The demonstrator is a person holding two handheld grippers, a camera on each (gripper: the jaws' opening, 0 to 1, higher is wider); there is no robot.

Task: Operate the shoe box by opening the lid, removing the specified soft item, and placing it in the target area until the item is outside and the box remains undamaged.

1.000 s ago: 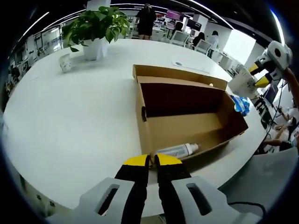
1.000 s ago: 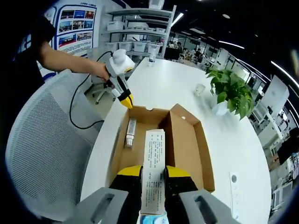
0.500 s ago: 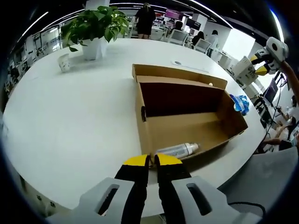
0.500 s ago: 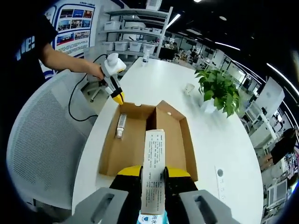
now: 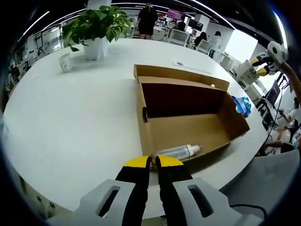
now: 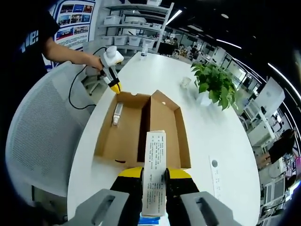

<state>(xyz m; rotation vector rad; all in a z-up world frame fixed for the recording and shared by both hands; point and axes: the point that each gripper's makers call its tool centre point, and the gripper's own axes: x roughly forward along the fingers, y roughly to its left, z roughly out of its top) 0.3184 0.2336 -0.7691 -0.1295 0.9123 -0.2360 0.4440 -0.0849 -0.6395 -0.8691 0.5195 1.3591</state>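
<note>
The right gripper has risen and drawn back from the shoe box, carrying its printed white packet clear of the open top; in the left gripper view it now hangs off past the far end of the box. The left gripper has not shifted, its jaws pressed together with nothing between them, just beside the box's near end wall. The right jaws pinch the packet. I judge the removal done: the item is out, and only the set-down on the counter remains. Count: one box, lid open; one bottle lying inside; one held packet; one potted plant; one small cup.
</note>
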